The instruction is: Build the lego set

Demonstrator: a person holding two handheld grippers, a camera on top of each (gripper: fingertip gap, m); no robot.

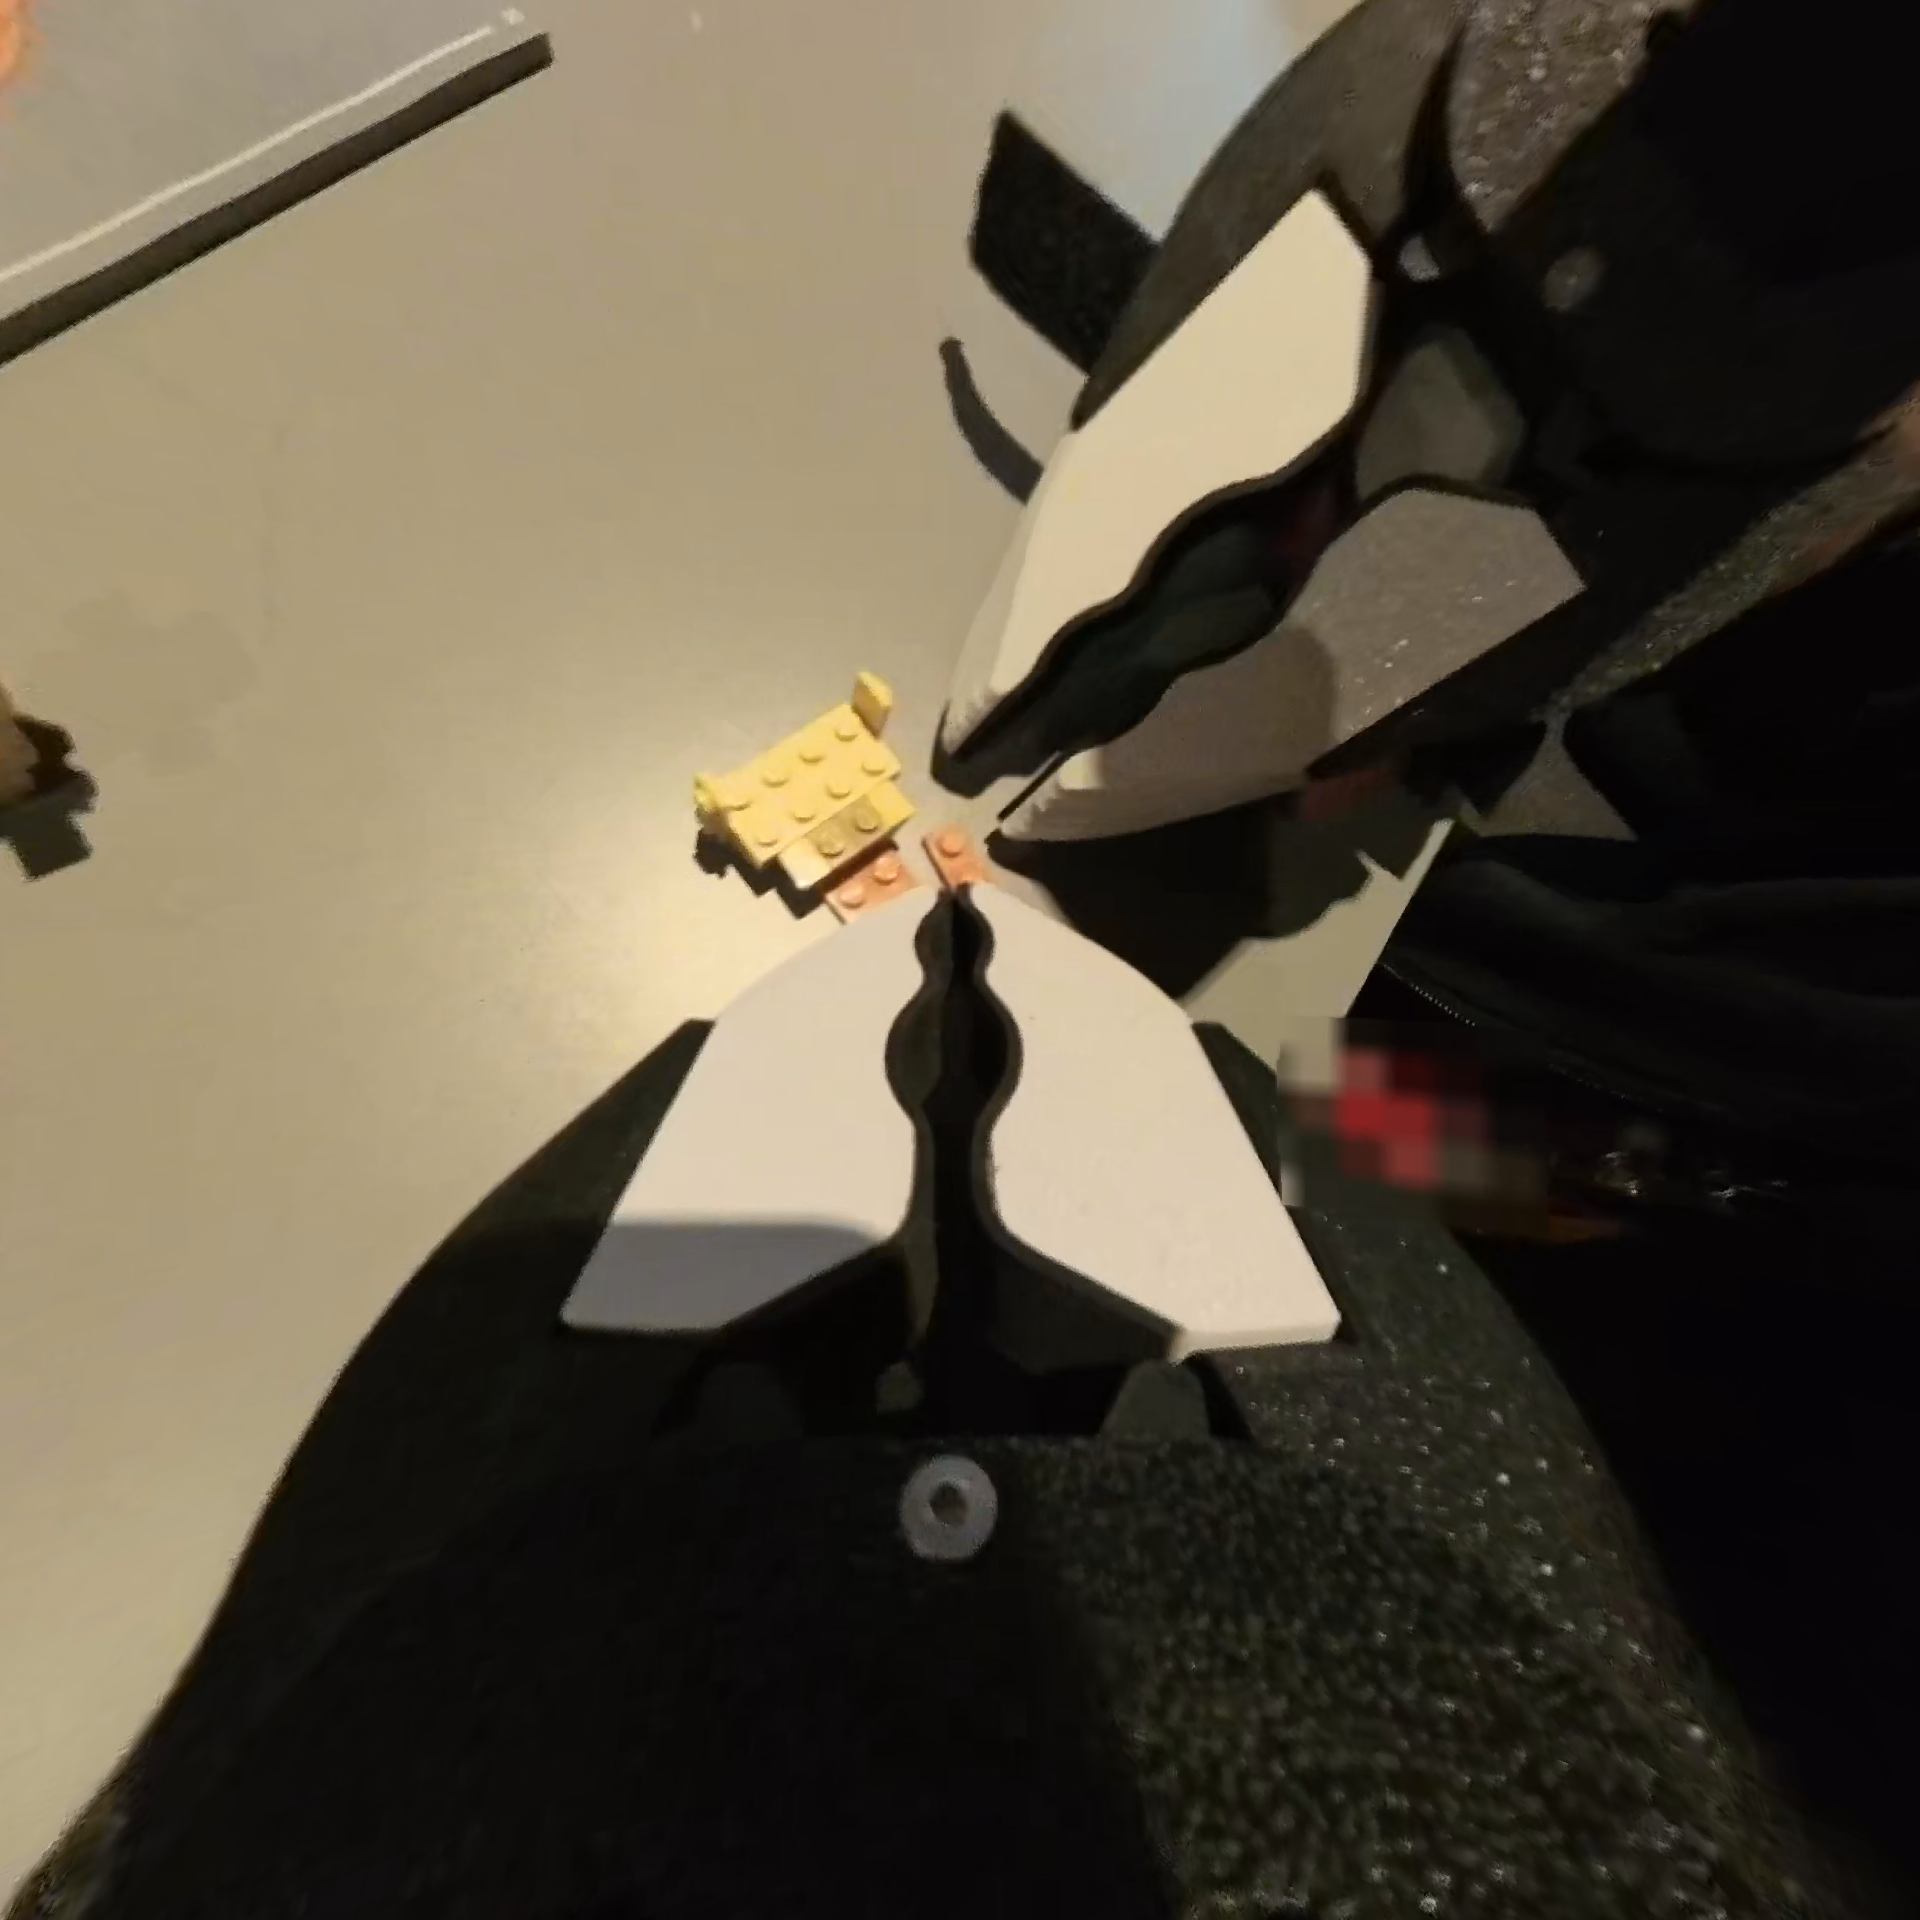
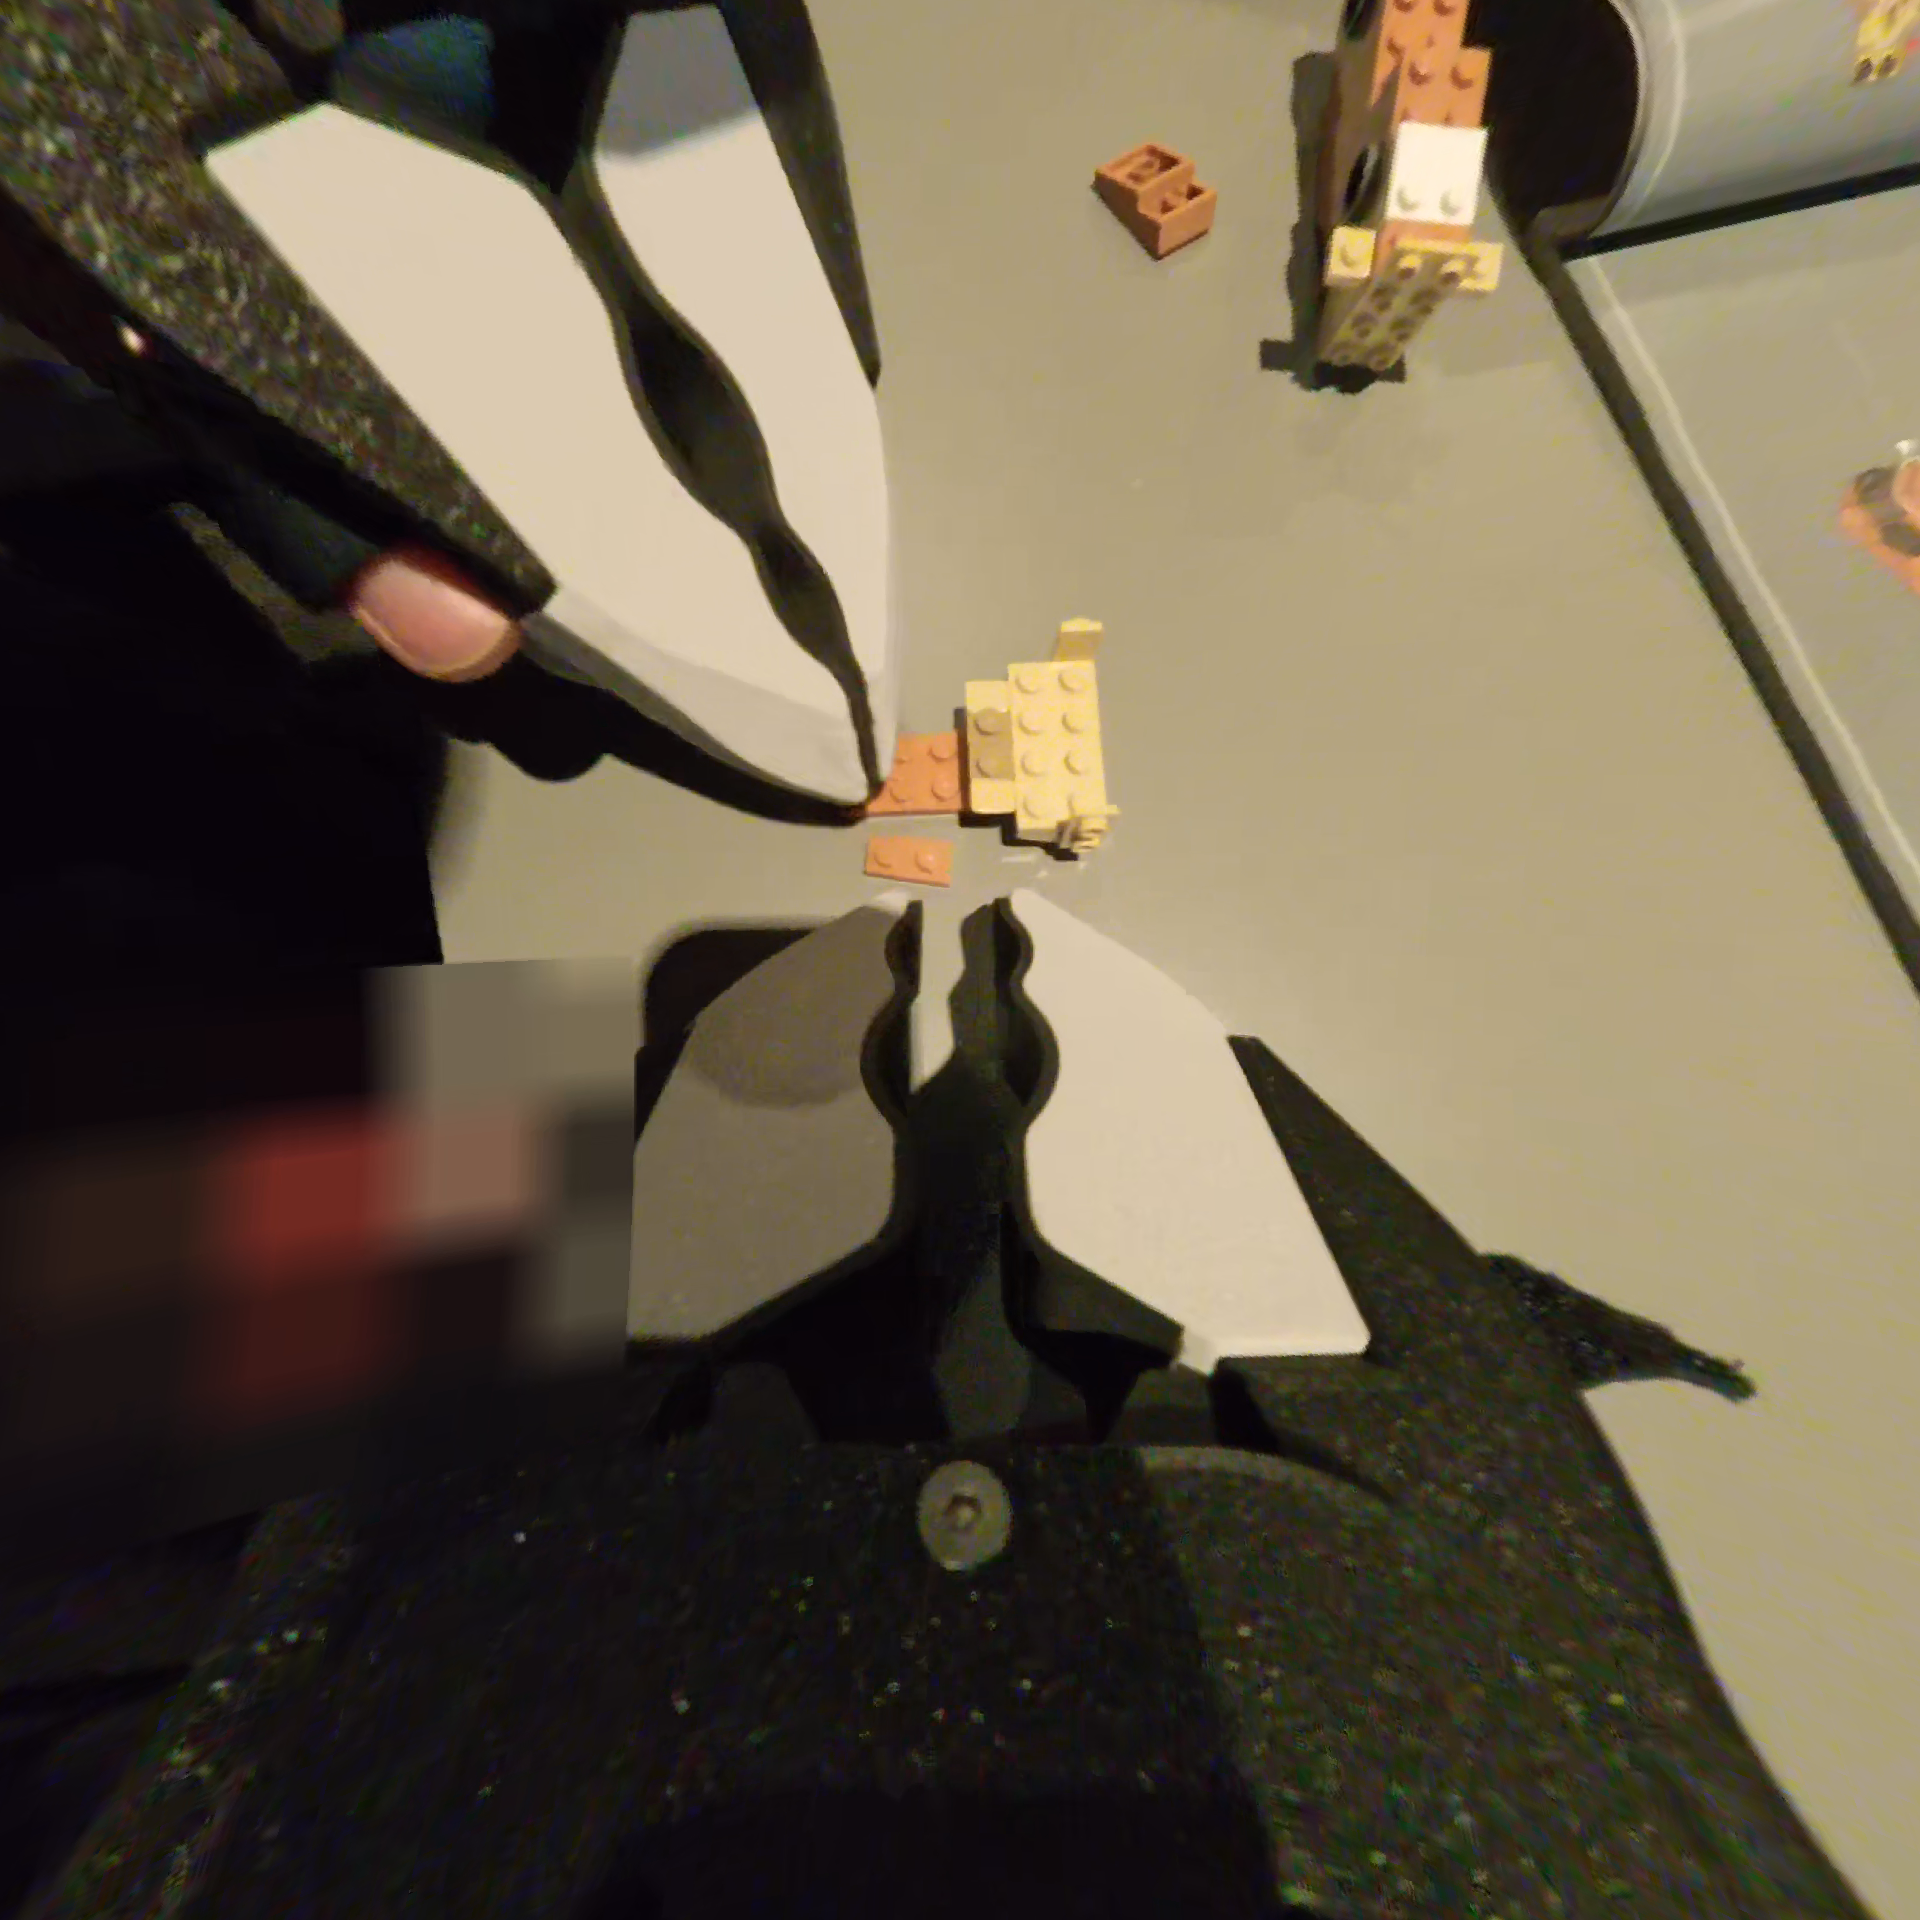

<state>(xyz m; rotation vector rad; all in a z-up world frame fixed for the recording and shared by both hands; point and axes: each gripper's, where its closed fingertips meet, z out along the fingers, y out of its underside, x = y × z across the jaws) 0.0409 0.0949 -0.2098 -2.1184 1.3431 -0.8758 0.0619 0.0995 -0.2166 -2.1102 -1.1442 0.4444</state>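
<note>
- The yellow assembly point(image 2: 1039, 753), with a brown plate point(image 2: 925, 774) at one end, lies mid-tabletop point(image 2: 1299, 935), well away from the dark edge strip.
- My left gripper point(image 1: 954, 906) is closed, its tips at the brown plate; whether it pinches that plate I can't tell.
- My right gripper point(image 2: 956, 914) is slightly open and empty, just short of the loose brown plate point(image 2: 909, 860).
- That plate looks light, stiff, thin and slick: I'd pinch its long edges.

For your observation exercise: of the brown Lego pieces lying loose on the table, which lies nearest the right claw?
The small flat brown plate, just ahead of the right claw; the chunkier brown brick lies far off.
</note>
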